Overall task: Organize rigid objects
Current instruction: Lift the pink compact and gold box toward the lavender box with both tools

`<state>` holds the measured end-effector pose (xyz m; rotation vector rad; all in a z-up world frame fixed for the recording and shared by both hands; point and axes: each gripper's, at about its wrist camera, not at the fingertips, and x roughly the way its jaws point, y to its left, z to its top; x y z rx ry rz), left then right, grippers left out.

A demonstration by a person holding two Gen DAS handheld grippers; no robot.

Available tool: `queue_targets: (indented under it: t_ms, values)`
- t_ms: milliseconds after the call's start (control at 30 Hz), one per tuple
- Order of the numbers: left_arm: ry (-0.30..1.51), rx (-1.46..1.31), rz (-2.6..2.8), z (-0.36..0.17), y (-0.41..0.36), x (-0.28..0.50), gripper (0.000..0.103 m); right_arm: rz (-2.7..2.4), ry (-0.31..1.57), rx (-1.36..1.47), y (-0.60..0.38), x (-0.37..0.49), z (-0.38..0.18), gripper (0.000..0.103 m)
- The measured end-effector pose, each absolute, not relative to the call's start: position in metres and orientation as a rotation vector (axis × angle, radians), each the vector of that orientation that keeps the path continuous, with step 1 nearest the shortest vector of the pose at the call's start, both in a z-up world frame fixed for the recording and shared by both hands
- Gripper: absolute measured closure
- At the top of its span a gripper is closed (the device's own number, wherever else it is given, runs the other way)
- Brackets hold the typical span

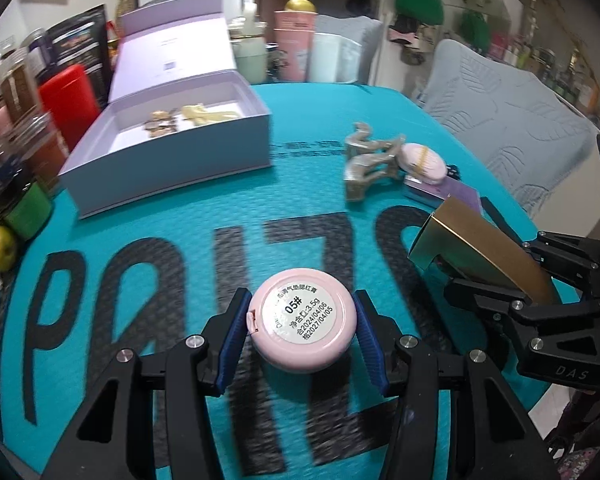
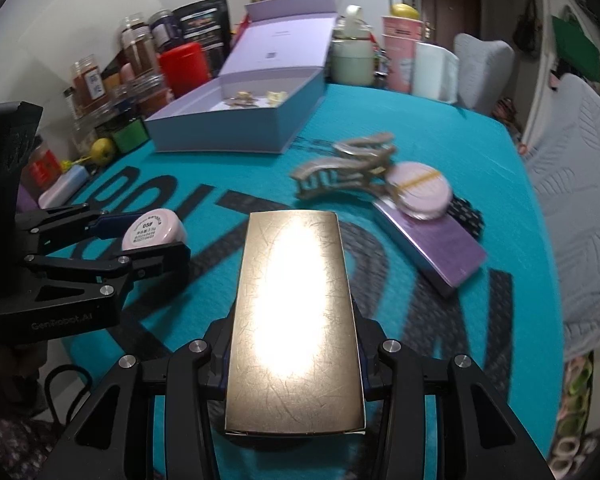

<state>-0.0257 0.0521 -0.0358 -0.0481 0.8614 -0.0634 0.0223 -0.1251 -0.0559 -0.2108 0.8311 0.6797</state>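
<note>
The left tongs (image 1: 302, 330) are clamped on a round pink compact (image 1: 302, 320), its blue pads (image 1: 236, 320) pressing both sides; the compact is held with its white label, printed "05#" and dates, facing the camera, above the teal bench (image 1: 140, 208) with its large dark letters. The right tongs (image 2: 296, 360) are clamped on a flat gold box (image 2: 294, 320), which points forward from between the fingers and carries a strong glare on its scratched top face. From the left wrist view the gold box (image 1: 480, 248) appears at the right, tilted in the right tongs (image 1: 508, 280); from the right wrist view the pink compact (image 2: 152, 230) shows at the left in the left tongs (image 2: 148, 240). Toward the far side of the bench stands an open lavender box (image 2: 236, 124) with its lid raised; inside lie a cream hair clip (image 1: 206, 114) and a smaller brownish item too blurred to name. To the right of the box, two beige claw hair clips (image 1: 370, 164) lie together on the bench, touching a second pink compact (image 2: 418, 190) that rests on a purple flat box (image 2: 440, 244). Jars, a red canister (image 2: 184, 68) and a yellow-green fruit (image 1: 0, 246) crowd the bench's left edge.
</note>
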Motion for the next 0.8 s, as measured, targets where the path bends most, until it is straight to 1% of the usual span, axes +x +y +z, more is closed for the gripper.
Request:
queue_targets:
  t_ms: [433, 800]
  values:
    - [0.855, -0.088, 0.037, -0.026, 0.092, -0.035, 0.052, 0.802, 0.840, -0.244, -0.075, 0.019, -0.055, 0.060]
    - [0.825, -0.116, 0.077, -0.013, 0.124, -0.033, 0.052, 0.849, 0.827, -0.259, -0.044, 0.019, -0.040, 0.060]
